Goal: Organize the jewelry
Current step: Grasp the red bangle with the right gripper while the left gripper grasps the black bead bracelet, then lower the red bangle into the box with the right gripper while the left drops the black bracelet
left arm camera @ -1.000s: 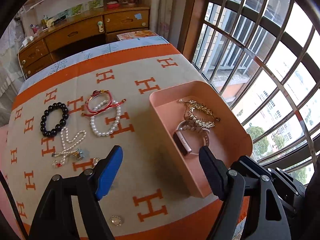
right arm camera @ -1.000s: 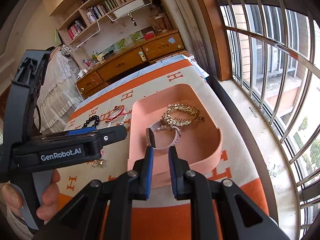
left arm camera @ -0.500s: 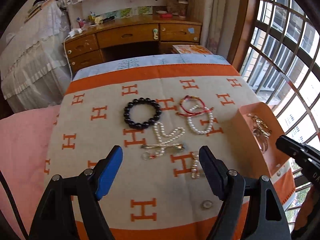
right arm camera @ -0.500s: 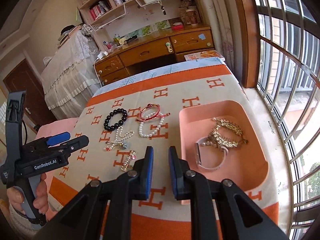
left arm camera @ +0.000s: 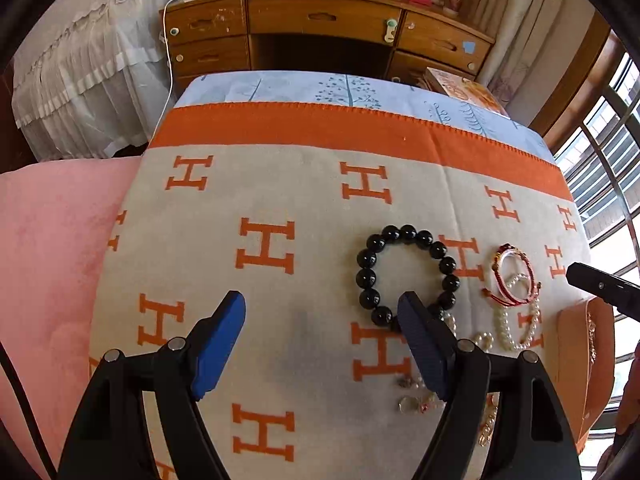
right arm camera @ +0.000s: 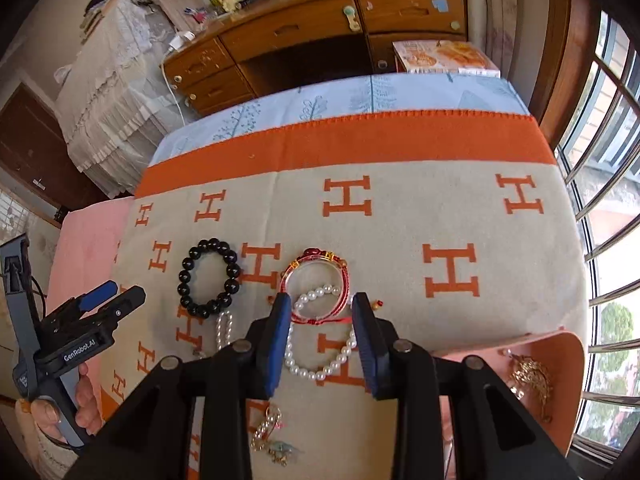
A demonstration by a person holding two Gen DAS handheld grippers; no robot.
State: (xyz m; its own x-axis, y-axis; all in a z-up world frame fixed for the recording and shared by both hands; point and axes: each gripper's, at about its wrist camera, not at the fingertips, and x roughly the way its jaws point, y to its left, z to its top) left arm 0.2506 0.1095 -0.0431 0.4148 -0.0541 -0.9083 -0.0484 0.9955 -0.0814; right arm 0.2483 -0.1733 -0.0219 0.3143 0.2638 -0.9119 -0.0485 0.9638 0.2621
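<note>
1. My left gripper (left arm camera: 322,312) is hanging spread wide, nothing in it, black bead bracelet (left arm camera: 408,276) at its 2 o'clock.
2. My right gripper (right arm camera: 320,312) has just been opening, jaws apart over the red bracelet (right arm camera: 316,288) and pearl bracelet (right arm camera: 320,340).
3. Pink tray (right arm camera: 560,344) is sitting at 4 o'clock.

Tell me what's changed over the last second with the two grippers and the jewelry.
Both grippers swung from the pink tray to the loose jewelry. The right gripper, jaws just opening, hovers over the red bracelet and pearl bracelet, gripping nothing. The left gripper stays open and empty beside the black bead bracelet. No jewelry moved.
</note>
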